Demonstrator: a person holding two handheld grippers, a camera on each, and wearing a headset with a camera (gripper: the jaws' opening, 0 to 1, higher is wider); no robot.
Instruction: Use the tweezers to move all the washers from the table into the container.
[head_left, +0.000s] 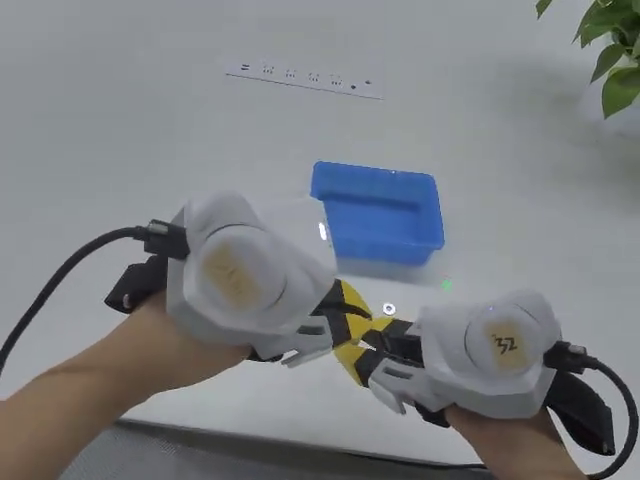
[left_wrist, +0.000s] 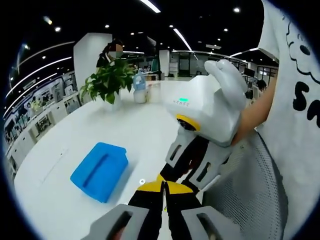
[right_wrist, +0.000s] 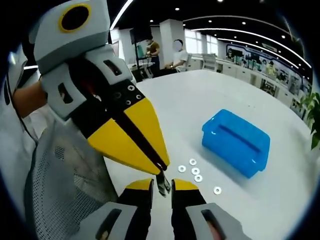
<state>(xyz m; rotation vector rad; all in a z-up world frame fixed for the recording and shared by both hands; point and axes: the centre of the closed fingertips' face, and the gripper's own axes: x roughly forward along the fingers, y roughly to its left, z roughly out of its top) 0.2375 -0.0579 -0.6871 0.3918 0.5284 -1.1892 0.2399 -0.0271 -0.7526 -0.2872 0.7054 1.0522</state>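
Observation:
My left gripper (head_left: 345, 318) and right gripper (head_left: 368, 345) meet tip to tip low over the table's near edge. In the right gripper view, my right gripper (right_wrist: 162, 187) is shut on a small metal piece, the tweezers (right_wrist: 163, 183). The left gripper's yellow jaws (right_wrist: 132, 137) are pressed together, and their tip touches the tweezers from above. Several washers (right_wrist: 195, 171) lie loose on the white table between the grippers and the blue container (right_wrist: 236, 141). The container (head_left: 380, 212) sits beyond the grippers, with one washer (head_left: 389, 308) just before it.
A white power strip (head_left: 300, 78) lies at the table's far side. A potted plant (head_left: 605, 50) stands at the far right. A mesh chair (right_wrist: 70, 175) is by the near table edge (head_left: 300, 440).

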